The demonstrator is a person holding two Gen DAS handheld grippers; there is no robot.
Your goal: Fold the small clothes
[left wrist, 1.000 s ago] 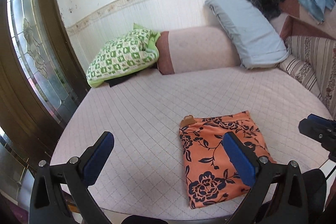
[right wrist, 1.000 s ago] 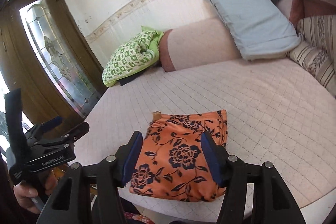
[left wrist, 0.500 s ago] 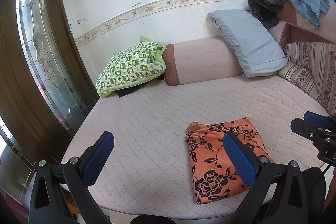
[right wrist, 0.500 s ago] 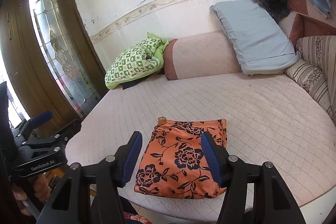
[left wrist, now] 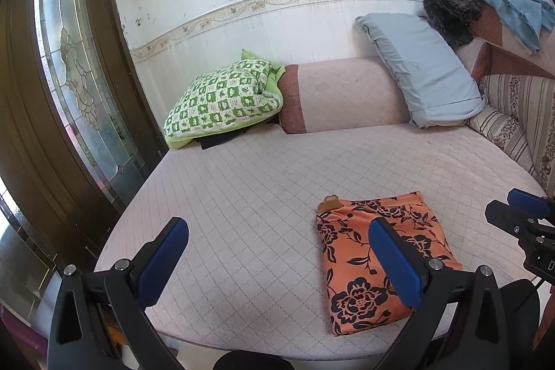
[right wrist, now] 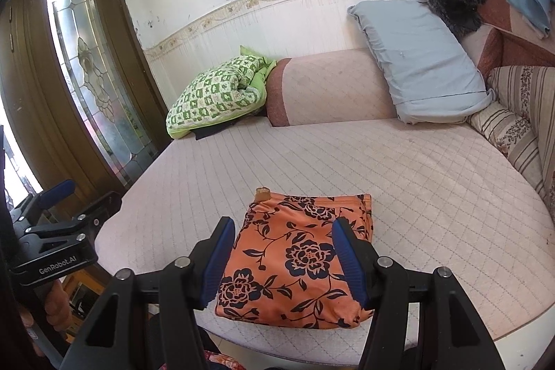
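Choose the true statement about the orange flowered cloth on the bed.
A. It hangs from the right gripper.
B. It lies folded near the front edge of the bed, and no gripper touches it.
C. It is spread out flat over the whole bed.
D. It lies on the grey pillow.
B: the orange flowered cloth lies as a folded packet on the bed, and the right gripper and left gripper are both open and empty.

A pink quilted bed [left wrist: 263,182] fills the middle. At 11 o'clock lies a green checked pillow [left wrist: 222,99], touching a pink bolster [left wrist: 343,99]. At 1 o'clock a grey-blue pillow [left wrist: 419,68] leans beneath a dark furry garment [left wrist: 451,13]. A glazed wooden door [left wrist: 69,75] stands at 9 o'clock.
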